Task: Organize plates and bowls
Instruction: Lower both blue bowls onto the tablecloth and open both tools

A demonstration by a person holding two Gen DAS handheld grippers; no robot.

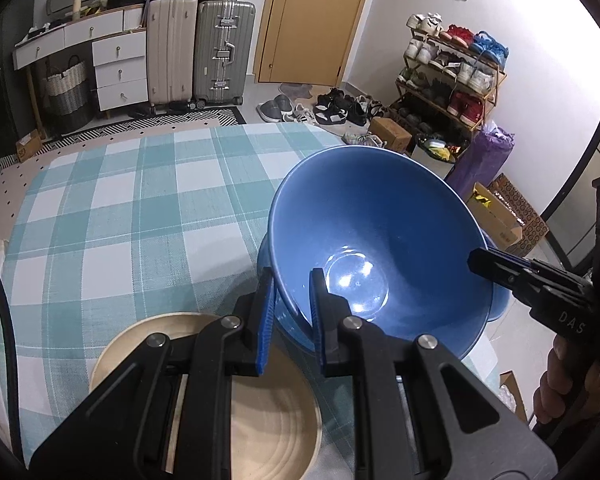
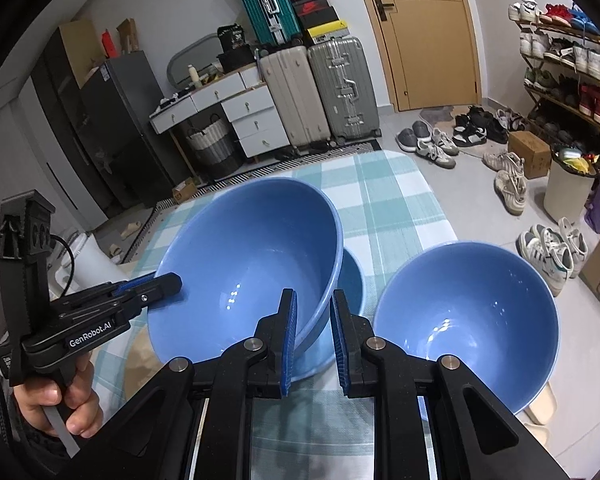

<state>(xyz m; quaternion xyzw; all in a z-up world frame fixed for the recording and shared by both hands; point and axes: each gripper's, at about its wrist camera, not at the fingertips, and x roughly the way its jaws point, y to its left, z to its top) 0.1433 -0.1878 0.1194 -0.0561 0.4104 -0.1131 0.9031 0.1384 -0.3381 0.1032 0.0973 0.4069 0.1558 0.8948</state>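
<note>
A large blue bowl [image 1: 380,220] [image 2: 252,248] hangs tilted just above the checked tablecloth [image 1: 140,208]. My left gripper [image 1: 291,280] [image 2: 172,280] is shut on its near-left rim. On the opposite rim my right gripper [image 2: 314,300] [image 1: 480,260] is shut too. Directly under the held bowl sits another blue dish [image 2: 352,276] [image 1: 500,306], mostly hidden. A second large blue bowl [image 2: 468,320] stands upright to the right of it. A beige plate [image 1: 284,412] lies on the cloth below my left gripper.
The table's rounded right edge [image 2: 440,216] drops to a tiled floor strewn with shoes [image 2: 508,184]. A shoe rack [image 1: 452,80], cardboard boxes [image 1: 504,216] and a bin [image 2: 568,188] stand to the right. Suitcases [image 1: 220,52] and a drawer unit [image 1: 120,68] line the far wall.
</note>
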